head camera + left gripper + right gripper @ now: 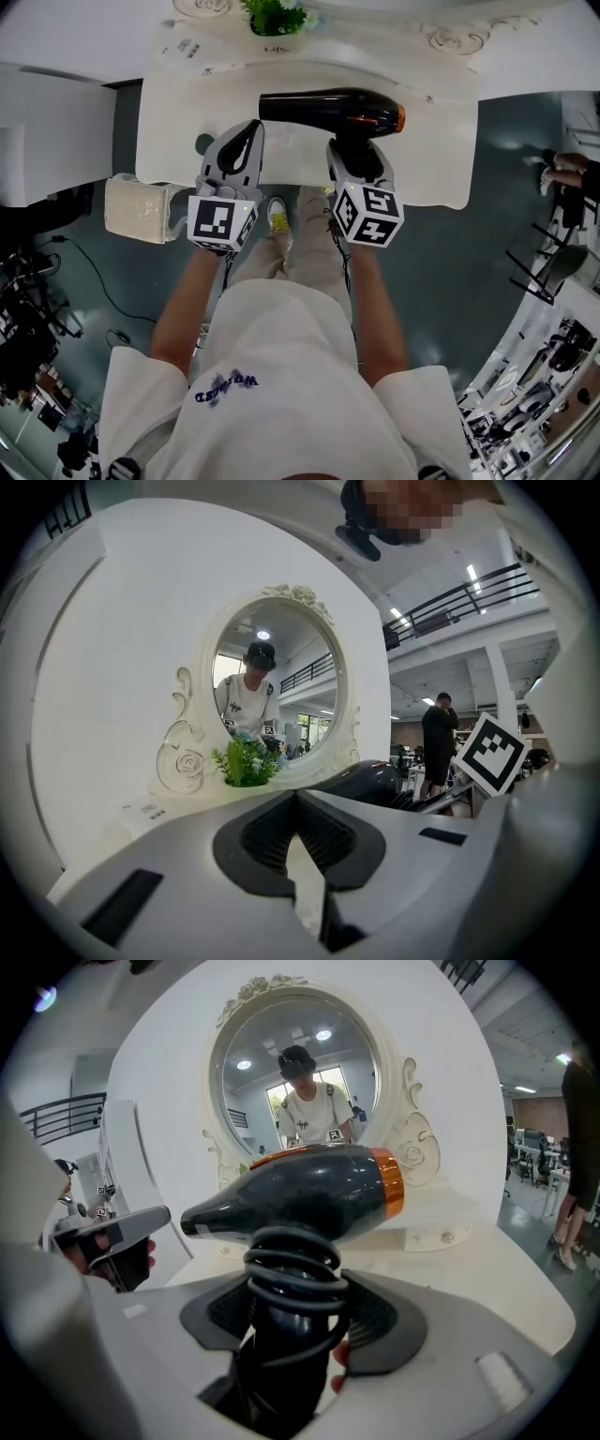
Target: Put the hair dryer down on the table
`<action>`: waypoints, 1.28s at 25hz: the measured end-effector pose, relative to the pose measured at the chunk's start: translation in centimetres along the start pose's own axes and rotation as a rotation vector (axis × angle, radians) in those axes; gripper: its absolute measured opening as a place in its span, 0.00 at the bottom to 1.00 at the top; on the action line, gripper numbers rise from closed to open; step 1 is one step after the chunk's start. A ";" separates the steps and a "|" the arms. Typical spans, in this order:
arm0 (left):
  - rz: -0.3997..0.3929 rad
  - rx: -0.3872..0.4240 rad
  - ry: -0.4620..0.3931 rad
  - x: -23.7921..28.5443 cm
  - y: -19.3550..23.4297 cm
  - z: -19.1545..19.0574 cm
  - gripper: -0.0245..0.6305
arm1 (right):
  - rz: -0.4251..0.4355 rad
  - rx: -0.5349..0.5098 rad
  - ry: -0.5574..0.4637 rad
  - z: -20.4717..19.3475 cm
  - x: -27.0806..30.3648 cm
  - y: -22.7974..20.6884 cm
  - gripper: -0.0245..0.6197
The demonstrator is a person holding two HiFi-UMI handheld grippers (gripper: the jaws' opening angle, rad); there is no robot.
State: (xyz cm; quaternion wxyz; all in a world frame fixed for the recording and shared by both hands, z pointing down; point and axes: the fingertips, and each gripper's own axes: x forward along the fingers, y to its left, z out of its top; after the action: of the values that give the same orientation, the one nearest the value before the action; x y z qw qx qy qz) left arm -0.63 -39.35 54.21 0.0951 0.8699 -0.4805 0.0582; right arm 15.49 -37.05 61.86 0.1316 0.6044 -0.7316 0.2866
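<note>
An oval mirror in a carved white frame stands upright against a white wall. A small green plant in a white pot sits just in front of the mirror's lower edge. To the right, well behind, a person in dark clothes stands in the hall, below a balcony railing. A beige box rests on the grey floor, with a black cable near it.
</note>
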 end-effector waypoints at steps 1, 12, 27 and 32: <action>-0.001 -0.002 0.003 0.3 0.0 -0.2 0.05 | 0.001 0.001 0.006 -0.1 0.4 -0.1 0.47; -0.006 -0.024 0.062 3.5 0.8 -2.7 0.05 | 0.000 -0.008 0.084 -1.5 4.9 -0.9 0.47; 0.021 -0.064 0.136 5.6 2.3 -6.2 0.05 | -0.009 -0.009 0.180 -3.6 9.7 -1.8 0.47; 0.025 -0.077 0.167 5.7 2.1 -7.0 0.05 | -0.019 -0.003 0.213 -4.4 10.7 -2.2 0.47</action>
State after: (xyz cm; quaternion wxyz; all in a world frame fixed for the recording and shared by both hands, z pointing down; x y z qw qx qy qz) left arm 0.52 -43.64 62.36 0.1676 0.8516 -0.4835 0.1132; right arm 14.37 -43.41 71.77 0.2121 0.5774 -0.7080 0.3469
